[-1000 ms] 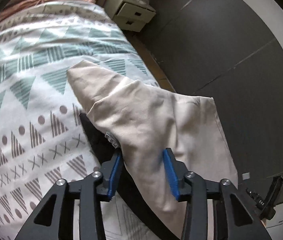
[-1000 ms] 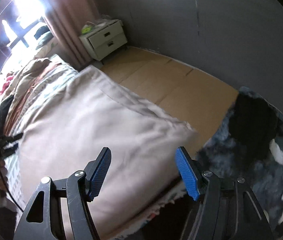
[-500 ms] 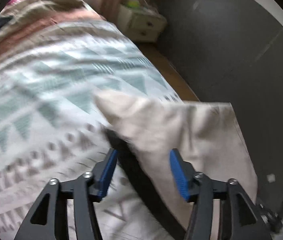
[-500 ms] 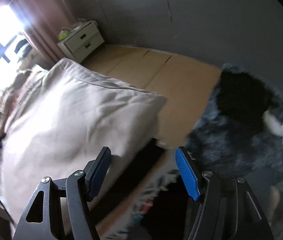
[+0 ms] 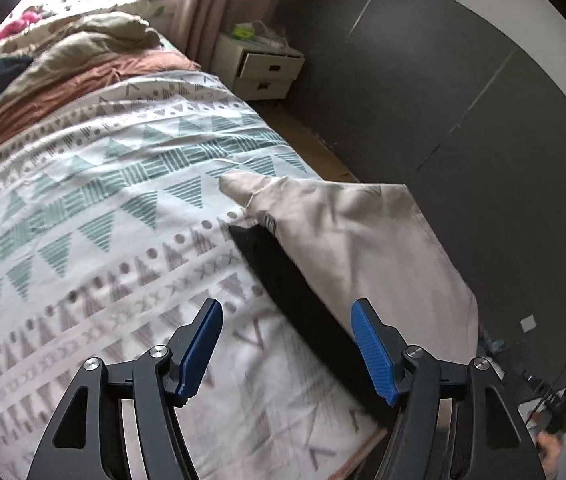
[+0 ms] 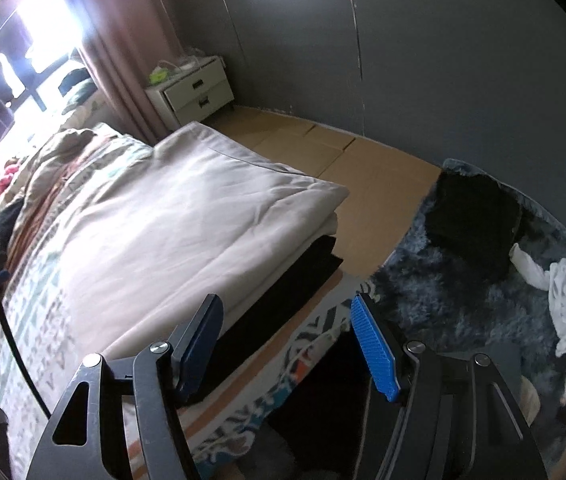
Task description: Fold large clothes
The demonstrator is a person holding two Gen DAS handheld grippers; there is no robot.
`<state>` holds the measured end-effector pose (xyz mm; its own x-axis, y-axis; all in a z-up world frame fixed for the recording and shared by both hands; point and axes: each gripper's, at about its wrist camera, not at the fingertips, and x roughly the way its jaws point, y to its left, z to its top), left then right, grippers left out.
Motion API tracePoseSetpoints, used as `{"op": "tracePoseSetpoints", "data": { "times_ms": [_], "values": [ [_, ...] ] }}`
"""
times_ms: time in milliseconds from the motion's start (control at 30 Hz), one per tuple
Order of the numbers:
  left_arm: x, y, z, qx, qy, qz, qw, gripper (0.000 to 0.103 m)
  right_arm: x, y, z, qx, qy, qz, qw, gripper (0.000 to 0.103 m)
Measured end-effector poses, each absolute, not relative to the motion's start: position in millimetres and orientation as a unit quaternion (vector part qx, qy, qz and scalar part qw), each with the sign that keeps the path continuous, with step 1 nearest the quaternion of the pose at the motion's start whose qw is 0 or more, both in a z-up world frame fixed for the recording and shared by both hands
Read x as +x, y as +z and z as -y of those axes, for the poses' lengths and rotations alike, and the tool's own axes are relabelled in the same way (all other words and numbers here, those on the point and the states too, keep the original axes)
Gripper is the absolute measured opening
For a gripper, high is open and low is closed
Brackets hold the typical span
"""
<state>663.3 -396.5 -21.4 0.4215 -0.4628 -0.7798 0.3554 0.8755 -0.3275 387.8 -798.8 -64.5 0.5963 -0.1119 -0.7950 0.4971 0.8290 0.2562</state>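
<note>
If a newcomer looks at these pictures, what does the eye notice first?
First the beige garment, folded on a black one at the corner of the bed. Next, the triangle-patterned bedcover beneath. Both blue-padded tongs, left and right, hover open and empty.

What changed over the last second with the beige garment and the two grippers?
The left gripper has let go of the beige garment and backed off; its jaws now stand open over the patterned bedspread. The right gripper swung toward the bed's corner, open throughout. The garment stays folded on the dark garment beneath it.
</note>
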Motion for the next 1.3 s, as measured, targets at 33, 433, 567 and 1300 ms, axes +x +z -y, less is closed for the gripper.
{"op": "tracePoseSetpoints", "data": {
  "times_ms": [33, 433, 567, 1300],
  "values": [
    [655.9, -16.4, 391.8, -0.053, -0.245, -0.476, 0.843, 0.069, 381.4, -58.0, 793.9, 0.233, -0.176, -0.41, 0.864, 0.067],
    [538.1, 61.3, 328.6, -0.005, -0.267, -0.41, 0.872, 0.092, 315.5, 9.6, 725.6, 0.217, -0.16, -0.35, 0.897, 0.102],
    [501.7, 81.7, 300.0, -0.013, -0.271, -0.39, 0.88, 0.093, 296.0, 29.3, 699.9, 0.2, -0.157, -0.336, 0.907, 0.102],
    [319.1, 116.7, 111.4, -0.069, -0.214, -0.303, 0.926, 0.099, 217.3, 59.4, 555.0, 0.143, -0.09, -0.272, 0.947, 0.102]
  ]
}}
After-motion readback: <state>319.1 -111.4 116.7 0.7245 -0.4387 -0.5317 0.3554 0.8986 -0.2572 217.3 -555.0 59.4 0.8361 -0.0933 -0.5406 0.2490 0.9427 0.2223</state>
